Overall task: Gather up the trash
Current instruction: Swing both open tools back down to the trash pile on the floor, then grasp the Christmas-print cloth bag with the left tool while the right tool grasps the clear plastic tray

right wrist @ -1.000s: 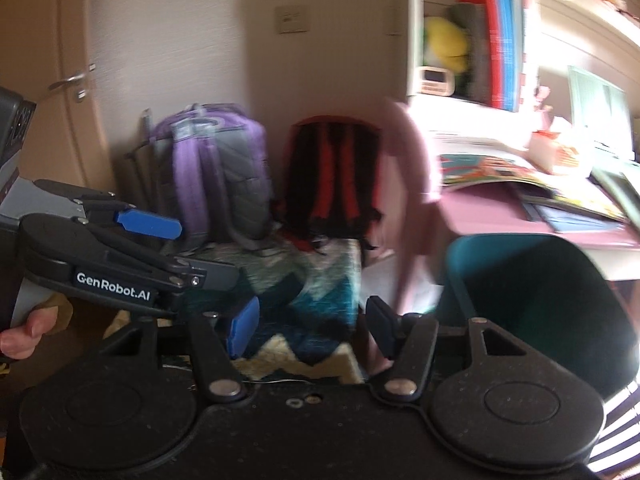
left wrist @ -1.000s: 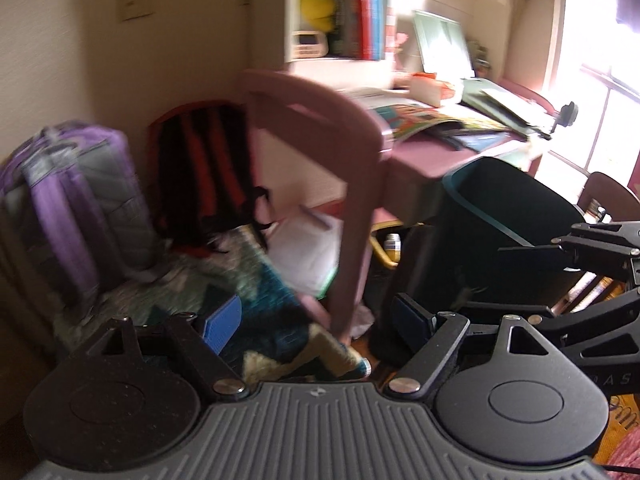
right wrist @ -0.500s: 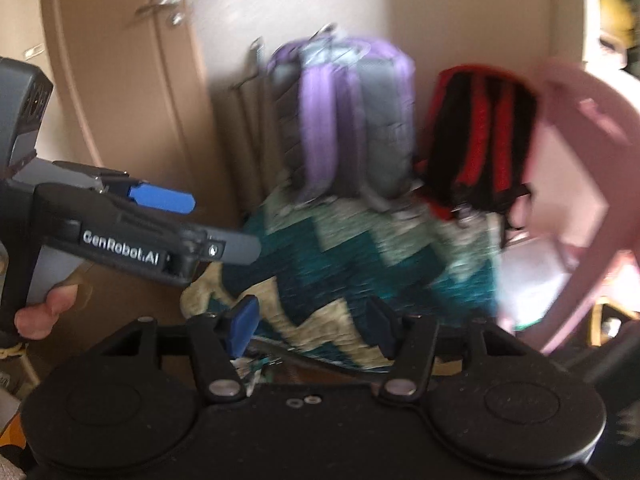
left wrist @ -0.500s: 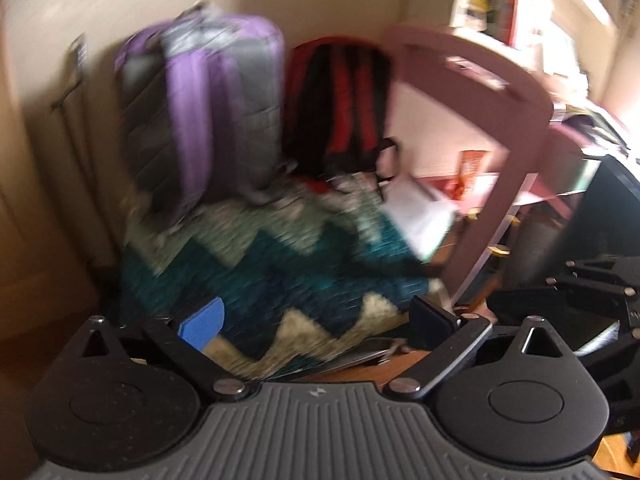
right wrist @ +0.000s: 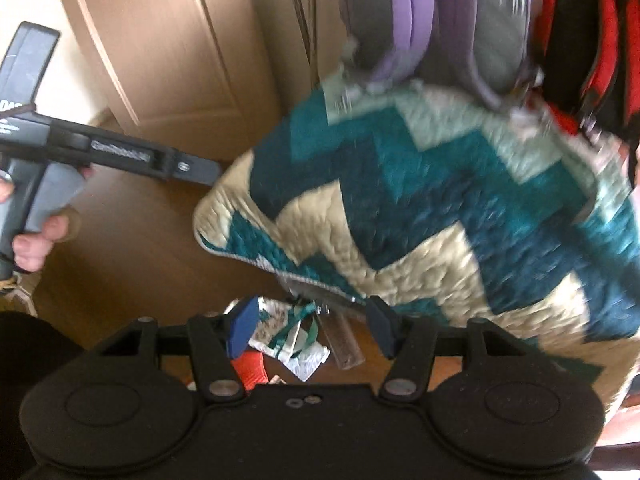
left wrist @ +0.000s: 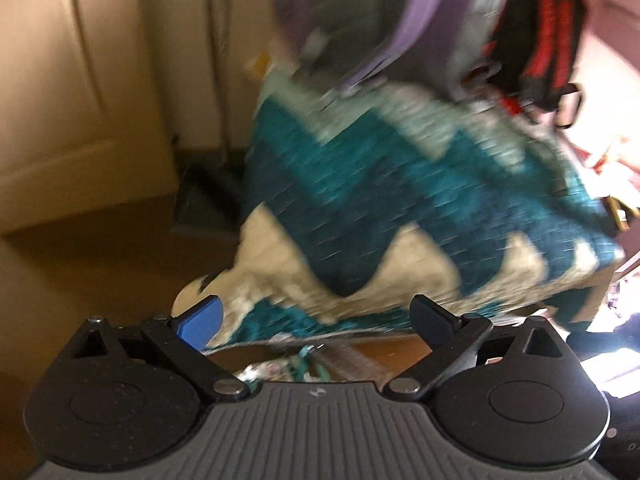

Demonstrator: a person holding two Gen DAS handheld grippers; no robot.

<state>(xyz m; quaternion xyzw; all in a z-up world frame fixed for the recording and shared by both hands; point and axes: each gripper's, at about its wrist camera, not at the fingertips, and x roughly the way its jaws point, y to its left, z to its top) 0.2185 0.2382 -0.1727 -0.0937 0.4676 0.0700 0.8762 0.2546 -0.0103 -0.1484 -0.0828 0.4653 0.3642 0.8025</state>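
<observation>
A crumpled white-and-green wrapper [right wrist: 298, 338] lies on the wooden floor by the edge of a teal-and-cream zigzag quilt [right wrist: 460, 208]. A red scrap [right wrist: 250, 370] lies beside it. My right gripper [right wrist: 310, 326] is open and empty just above the wrapper. In the left wrist view the same wrapper [left wrist: 288, 366] shows blurred below my left gripper [left wrist: 316, 320], which is open and empty over the quilt's [left wrist: 400, 200] edge. The left gripper also shows at the left of the right wrist view [right wrist: 192, 168].
A purple-and-grey backpack [right wrist: 436, 20] and a red-and-black backpack [right wrist: 588, 40] lean against the wall behind the quilt. A beige door [right wrist: 160, 48] stands at the left. Wooden floor [right wrist: 132, 248] lies left of the quilt.
Both views have swung left and down, from the desk, pink chair and dark bin to the floor. The wrapper has come into sight between the right fingers. Both grippers stay open.
</observation>
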